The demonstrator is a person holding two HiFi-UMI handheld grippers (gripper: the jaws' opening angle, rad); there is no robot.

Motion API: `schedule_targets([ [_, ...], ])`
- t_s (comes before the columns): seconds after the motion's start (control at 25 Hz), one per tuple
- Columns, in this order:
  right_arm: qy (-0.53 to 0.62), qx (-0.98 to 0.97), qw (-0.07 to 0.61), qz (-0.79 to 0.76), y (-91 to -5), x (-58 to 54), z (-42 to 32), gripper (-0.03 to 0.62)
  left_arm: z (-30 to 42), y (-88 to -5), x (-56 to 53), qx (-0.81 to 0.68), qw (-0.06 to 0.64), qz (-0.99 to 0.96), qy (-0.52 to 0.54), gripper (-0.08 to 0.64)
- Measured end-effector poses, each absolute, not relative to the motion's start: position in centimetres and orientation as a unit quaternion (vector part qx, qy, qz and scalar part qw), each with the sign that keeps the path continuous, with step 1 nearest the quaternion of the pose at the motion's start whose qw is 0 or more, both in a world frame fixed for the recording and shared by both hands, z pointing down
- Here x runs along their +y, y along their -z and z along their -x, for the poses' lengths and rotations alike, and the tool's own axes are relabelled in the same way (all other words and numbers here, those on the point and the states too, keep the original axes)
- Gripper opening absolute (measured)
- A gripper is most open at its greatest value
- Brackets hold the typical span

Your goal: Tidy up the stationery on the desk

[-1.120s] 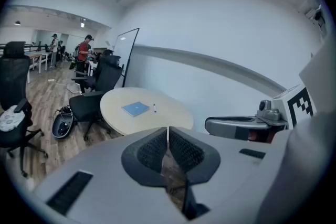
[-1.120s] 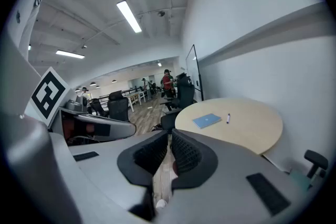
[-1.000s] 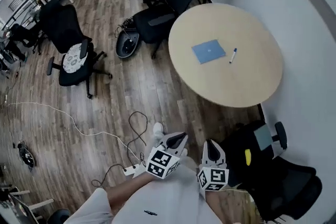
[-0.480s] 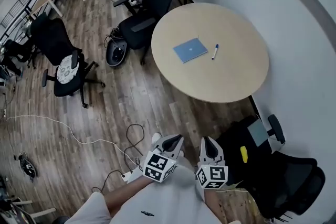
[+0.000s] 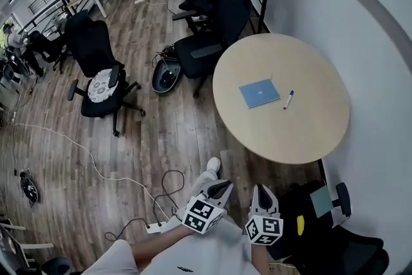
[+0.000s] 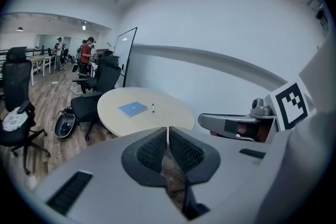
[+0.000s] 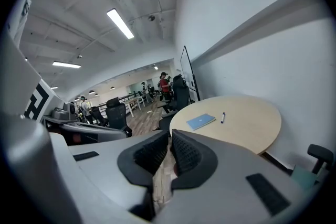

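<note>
Head view first: the person stands on the brown wood-plank floor (image 5: 161, 138), well short of the round pale-wood table (image 5: 290, 132). On it lie a thin light-blue notebook (image 5: 259, 93) and, just beside it but not touching, a small white pen with a dark tip (image 5: 288, 99). The left gripper (image 5: 221, 186) and right gripper (image 5: 261, 190) are held low in front of the body, nowhere near the table.

Left gripper view: jaws pressed together with nothing in them; the notebook (image 6: 132, 108) and pen (image 6: 153, 107) sit far off beyond the tips.

Right gripper view: same story, pads together and empty; the table (image 7: 247, 131) is ahead, a bit to the right.

My take: this is only the walk-up and nothing's been tidied yet. I'd get right up to the table edge before opening anything, then split the jobs. 1 gripper takes the pen across its barrel; the other takes the notebook from an edge, since a flat thing is awkward to pinch from above.

Versus 1 second back: the table has slid lower in the head view and more of the far office shows; notebook and pen lie exactly as before; the 2 grippers look just as closed.
</note>
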State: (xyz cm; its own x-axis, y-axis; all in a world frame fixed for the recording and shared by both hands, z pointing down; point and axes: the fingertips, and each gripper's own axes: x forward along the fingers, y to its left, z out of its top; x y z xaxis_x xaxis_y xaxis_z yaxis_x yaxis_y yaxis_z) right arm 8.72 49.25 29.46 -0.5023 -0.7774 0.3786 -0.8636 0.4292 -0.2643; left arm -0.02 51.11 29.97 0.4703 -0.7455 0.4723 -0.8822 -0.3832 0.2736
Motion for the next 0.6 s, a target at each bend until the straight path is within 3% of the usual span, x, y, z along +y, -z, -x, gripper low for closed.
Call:
schedule_targets([
  [0.6,-0.236,-0.804,0.107,-0.536,-29.6,25.1,0.4,0.048,6.2,-30.7,24.7,-0.394,0.272,-0.865,-0.152,0.029],
])
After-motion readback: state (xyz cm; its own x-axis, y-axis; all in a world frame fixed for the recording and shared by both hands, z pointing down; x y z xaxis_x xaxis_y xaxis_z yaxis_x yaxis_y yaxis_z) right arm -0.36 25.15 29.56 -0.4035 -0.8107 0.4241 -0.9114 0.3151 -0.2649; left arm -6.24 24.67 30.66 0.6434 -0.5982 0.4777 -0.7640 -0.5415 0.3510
